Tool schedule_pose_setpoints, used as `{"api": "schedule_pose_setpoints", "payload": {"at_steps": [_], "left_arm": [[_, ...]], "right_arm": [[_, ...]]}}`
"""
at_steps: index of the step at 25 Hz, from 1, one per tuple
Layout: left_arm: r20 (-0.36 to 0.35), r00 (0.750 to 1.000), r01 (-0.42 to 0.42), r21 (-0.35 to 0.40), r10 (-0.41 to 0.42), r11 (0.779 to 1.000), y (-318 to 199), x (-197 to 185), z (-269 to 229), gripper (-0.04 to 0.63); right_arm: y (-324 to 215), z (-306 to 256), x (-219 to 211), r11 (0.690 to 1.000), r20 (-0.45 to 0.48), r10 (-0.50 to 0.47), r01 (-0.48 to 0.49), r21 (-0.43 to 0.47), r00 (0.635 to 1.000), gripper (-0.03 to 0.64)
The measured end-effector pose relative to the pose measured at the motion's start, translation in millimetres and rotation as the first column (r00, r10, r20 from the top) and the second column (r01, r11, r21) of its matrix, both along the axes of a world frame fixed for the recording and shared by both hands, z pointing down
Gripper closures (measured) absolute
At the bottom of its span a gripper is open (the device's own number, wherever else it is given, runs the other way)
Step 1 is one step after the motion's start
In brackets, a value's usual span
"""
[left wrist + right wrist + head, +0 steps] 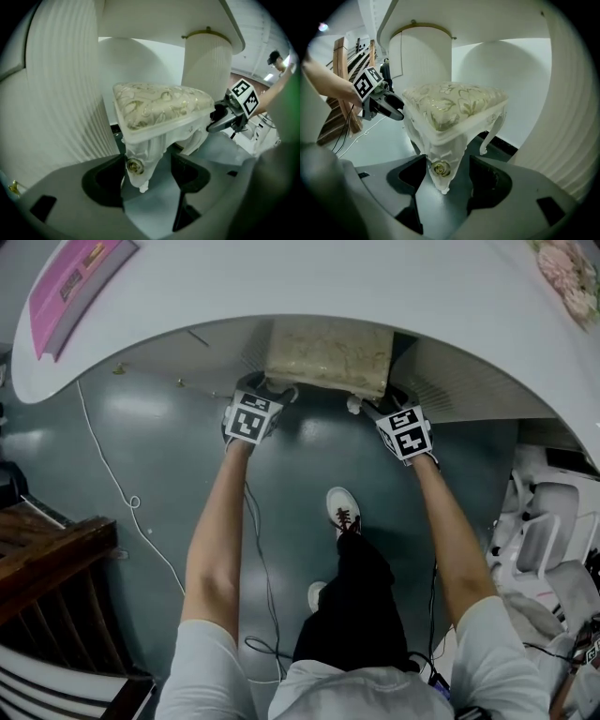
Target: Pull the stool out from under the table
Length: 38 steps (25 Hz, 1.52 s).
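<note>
Straddling one front leg each, we are holding left gripper (147, 176) and right gripper (446, 176) jaws apart. Cream carved floral-cushioned stool (328, 357) is sitting under white round tabletop (309, 287); probably rigid, heavyish; grip legs.

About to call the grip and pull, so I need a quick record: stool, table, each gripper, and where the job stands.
stool: cushioned, mostly tucked under the table
table: white, its rounded edge overhangs the stool
left gripper: jaws apart, a front leg stands between them, not clamped
right gripper: jaws apart, the other front leg stands between them, not clamped
job: stool not yet gripped or pulled out
</note>
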<state>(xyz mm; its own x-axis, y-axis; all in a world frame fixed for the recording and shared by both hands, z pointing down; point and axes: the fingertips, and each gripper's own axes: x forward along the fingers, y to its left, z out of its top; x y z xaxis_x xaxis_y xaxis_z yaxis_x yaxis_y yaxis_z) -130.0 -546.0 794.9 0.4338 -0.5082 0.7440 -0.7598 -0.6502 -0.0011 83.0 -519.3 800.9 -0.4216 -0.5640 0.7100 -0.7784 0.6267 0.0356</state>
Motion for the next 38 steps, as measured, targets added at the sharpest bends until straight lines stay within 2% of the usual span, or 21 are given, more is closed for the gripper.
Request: {"api": "schedule_pose_setpoints", "payload": {"at_steps": [3, 4, 7, 11, 18, 23, 31, 38], "left_arm": [[-0.046, 0.998, 0.044, -0.006, -0.044, 0.999, -7, 3, 1, 0.298], [-0.054, 0.997, 0.053, -0.011, -0.053, 0.999, -7, 4, 0, 0.318], [-0.043, 0.997, 0.058, -0.003, -0.058, 0.998, -6, 4, -2, 0.338], [-0.025, 0.998, 0.059, -0.016, -0.059, 0.998, 1, 2, -2, 0.353], [-0.046, 0.997, 0.061, -0.059, -0.063, 0.996, 31, 1, -1, 0.357], [-0.059, 0.997, 0.034, -0.131, -0.042, 0.991, 69, 5, -4, 0.368], [-0.062, 0.998, 0.021, -0.179, -0.033, 0.984, 134, 0, -6, 0.379], [-0.056, 0.996, 0.057, -0.189, -0.069, 0.98, 206, 2, -4, 0.38]], "right_arm": [[-2, 2, 0, 1.0, 0.043, -0.016, 0.017, -0.019, 0.999, 0.319], [0, 2, 0, 0.999, 0.057, -0.02, 0.021, -0.026, 0.998, 0.335], [4, 0, 1, 1.0, 0.076, -0.004, 0.006, -0.026, 0.997, 0.367], [10, 0, 2, 0.999, 0.06, 0.002, 0.0, -0.035, 0.998, 0.376], [35, -1, 2, 0.995, 0.023, 0.035, -0.033, -0.093, 0.999, 0.382], [72, -3, 7, 0.989, -0.034, 0.047, -0.051, -0.138, 0.998, 0.387], [135, -4, 5, 0.973, -0.067, 0.041, -0.055, -0.223, 0.997, 0.396], [205, -3, 7, 0.969, -0.095, 0.024, -0.046, -0.241, 0.995, 0.4]]}}
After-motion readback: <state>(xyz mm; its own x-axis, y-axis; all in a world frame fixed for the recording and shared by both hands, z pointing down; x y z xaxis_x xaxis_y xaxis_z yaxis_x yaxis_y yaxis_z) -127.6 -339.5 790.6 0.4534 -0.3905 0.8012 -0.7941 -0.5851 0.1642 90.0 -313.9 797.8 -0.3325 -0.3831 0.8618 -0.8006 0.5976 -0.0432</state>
